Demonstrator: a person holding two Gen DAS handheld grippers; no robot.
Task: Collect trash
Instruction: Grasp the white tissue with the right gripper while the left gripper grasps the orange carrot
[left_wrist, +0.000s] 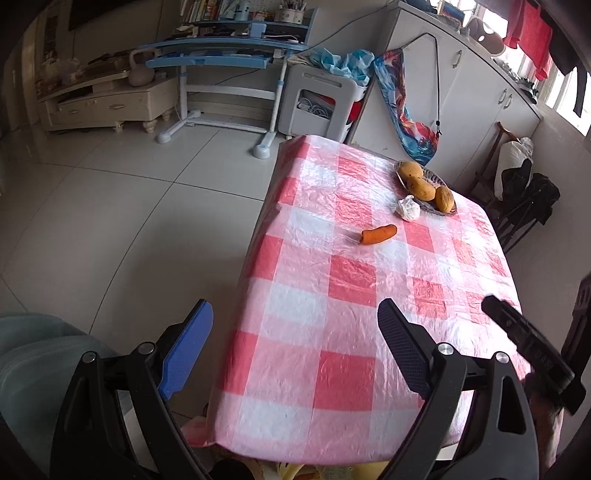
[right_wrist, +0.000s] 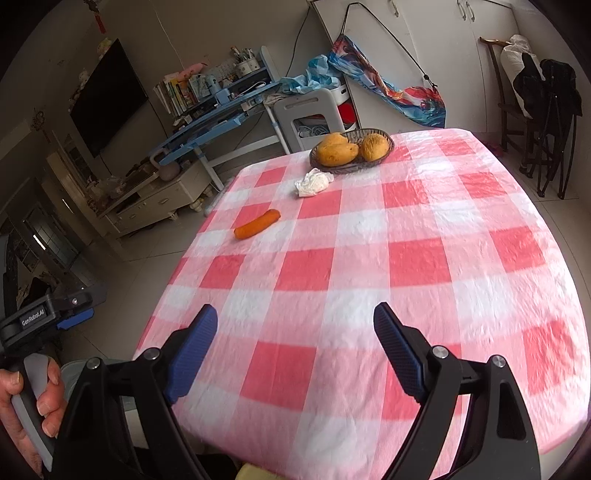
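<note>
both my left gripper (left_wrist: 295, 347) and right gripper (right_wrist: 295, 350) hang spread and empty – the reach is only starting; next, close on the crumpled white paper wad (right_wrist: 312, 182) beside the woven fruit basket (right_wrist: 373, 159).

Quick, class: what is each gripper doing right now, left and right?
Left gripper: open, holding nothing, over the near table edge.
Right gripper: open, holding nothing, above the checked tablecloth.
</note>
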